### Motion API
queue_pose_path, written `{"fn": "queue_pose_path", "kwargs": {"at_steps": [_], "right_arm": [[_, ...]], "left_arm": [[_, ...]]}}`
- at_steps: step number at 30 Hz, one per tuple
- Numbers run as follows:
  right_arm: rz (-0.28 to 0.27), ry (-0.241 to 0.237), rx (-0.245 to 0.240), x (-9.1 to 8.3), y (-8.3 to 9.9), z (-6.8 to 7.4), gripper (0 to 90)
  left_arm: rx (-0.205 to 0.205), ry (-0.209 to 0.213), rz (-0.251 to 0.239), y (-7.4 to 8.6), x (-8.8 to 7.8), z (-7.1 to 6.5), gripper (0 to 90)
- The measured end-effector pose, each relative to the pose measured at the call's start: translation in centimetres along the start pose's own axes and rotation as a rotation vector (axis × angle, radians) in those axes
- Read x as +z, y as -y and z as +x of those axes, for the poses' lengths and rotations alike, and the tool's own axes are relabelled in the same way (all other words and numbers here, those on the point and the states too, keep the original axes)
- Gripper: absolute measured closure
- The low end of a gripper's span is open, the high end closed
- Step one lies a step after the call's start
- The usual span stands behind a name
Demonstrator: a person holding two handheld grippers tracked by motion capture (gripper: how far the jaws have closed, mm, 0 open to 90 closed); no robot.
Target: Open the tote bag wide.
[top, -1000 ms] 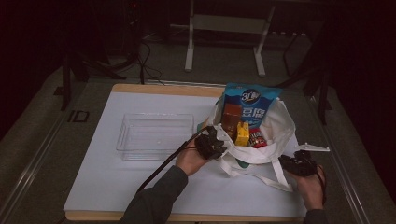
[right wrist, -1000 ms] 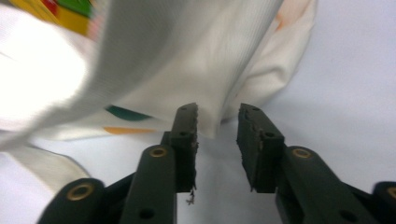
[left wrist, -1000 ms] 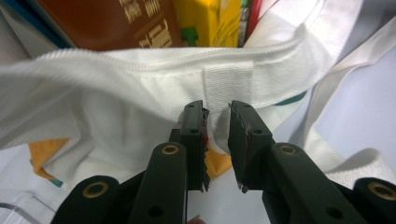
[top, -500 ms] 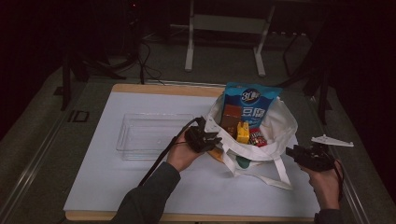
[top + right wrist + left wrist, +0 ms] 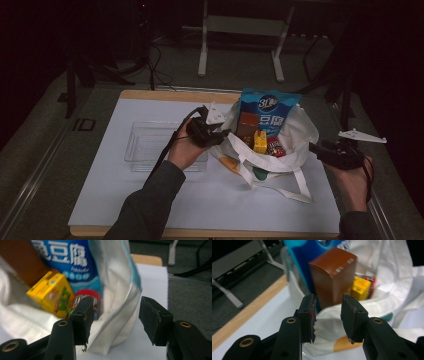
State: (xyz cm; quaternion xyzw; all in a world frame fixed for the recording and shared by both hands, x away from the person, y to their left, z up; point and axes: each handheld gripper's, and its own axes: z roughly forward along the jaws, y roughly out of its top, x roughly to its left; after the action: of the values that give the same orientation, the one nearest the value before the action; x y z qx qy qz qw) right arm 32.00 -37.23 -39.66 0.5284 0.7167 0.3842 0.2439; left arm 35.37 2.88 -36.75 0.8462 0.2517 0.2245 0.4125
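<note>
Both tongs just let go of the white bag (image 5: 295, 145): left tongs (image 5: 223, 134) and right tongs (image 5: 314, 148) opening, empty, lifted since earlier.

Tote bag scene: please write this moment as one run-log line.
left gripper: jaws opening, empty, at bag rim | right gripper: jaws opening, empty | tote bag: upright, snacks inside | tray: empty

Dim, dark-edged high view; both gripper views brighter, with near bag contents softly blurred.
</note>
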Motion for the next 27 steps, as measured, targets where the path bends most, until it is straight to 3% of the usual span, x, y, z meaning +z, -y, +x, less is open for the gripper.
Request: {"fn": "queue_pose_path", "kwargs": {"at_steps": [3,7,17,22,27], "right_arm": [[-0.001,0.061,-0.008,0.4,-0.9,-0.1,48.6],[-0.016,0.086,-0.004,1.2,-1.7,-0.3,55.0],[-0.06,0.081,0.01,2.9,-3.2,0.3,66.8],[-0.057,0.08,0.01,3.5,-3.5,0.3,80.8],[-0.041,0.081,-0.012,4.1,-3.7,0.6,84.1]], "left_arm": [[-0.013,-0.033,0.005,-0.5,0.1,0.9,62.3],[-0.013,-0.076,0.034,-0.9,0.9,1.5,62.2],[-0.031,-0.083,0.109,-2.0,4.3,2.2,64.8],[-0.046,-0.081,0.12,-1.8,5.5,2.5,73.7],[-0.068,-0.086,0.137,-1.5,6.5,2.9,83.0]]}}
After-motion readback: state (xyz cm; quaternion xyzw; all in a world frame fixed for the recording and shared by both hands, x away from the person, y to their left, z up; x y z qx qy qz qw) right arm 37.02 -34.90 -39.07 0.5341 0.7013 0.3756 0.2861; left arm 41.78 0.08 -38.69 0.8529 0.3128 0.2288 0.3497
